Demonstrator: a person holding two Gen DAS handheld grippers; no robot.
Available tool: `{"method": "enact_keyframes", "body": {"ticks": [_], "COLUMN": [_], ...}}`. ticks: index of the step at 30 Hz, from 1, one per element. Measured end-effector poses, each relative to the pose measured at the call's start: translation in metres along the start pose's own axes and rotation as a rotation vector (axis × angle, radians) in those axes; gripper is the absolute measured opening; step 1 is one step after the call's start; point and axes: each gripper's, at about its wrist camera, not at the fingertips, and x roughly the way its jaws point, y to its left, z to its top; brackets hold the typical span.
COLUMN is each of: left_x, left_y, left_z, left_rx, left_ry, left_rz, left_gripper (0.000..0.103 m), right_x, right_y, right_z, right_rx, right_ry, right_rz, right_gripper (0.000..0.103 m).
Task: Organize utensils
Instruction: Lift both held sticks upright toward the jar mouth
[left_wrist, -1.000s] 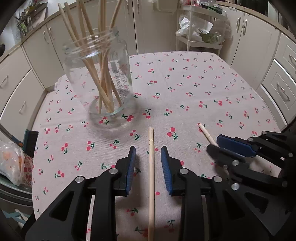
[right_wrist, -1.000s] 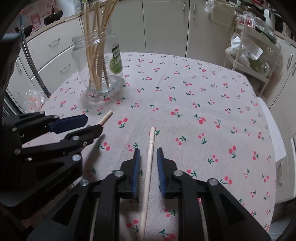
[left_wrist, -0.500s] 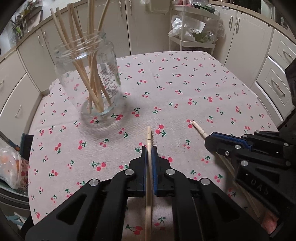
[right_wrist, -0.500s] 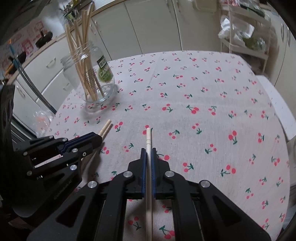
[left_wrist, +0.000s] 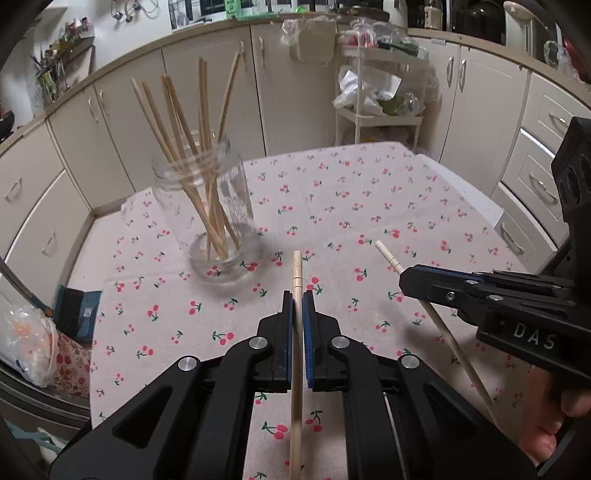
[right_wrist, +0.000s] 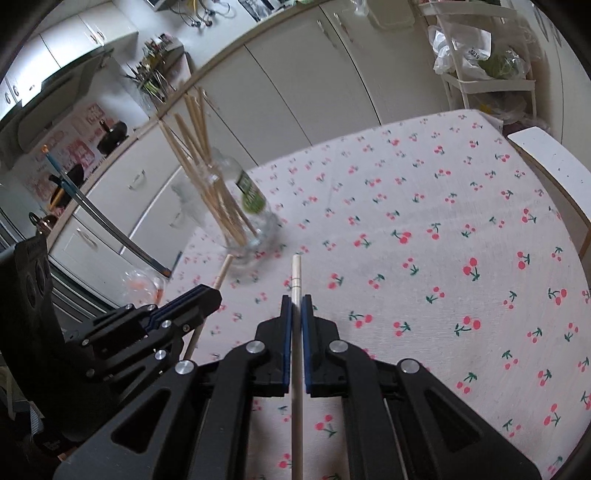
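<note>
A clear glass jar stands upright on the cherry-print table, holding a loose fan of pale wooden chopsticks, about eight as far as the blur allows. Two more chopsticks are clamped singly: one in the left hand-held gripper, another in the right hand-held gripper.

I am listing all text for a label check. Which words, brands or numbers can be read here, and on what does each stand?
"DAS": on the right gripper, further letters hidden.
"4010": on a tag on a plastic bag on the rack.
Green label on the jar: too blurred to read.
Posters on the wall: unreadable.
</note>
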Motion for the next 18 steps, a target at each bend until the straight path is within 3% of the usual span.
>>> {"method": "enact_keyframes", "body": {"ticks": [6, 12, 18], "left_x": [-0.007, 0.020, 0.039], "left_y": [0.008, 0.046, 0.070], "left_z": [-0.001, -0.021, -0.036], "left_rx": [-0.026, -0.156, -0.202], "left_ry": [-0.009, 0.096, 0.164], "left_rz": [-0.001, -0.031, -0.069], "left_gripper": [0.005, 0.005, 0.005], "right_x": [0.006, 0.026, 0.044], "right_y": [0.010, 0.015, 0.017], "right_z": [-0.005, -0.016, -0.016], "right_rx": [-0.064, -0.160, -0.204], "right_ry": [0.022, 0.091, 0.151], "right_rz": [-0.076, -0.170, -0.213], "right_gripper": [0.006, 0.006, 0.006]}}
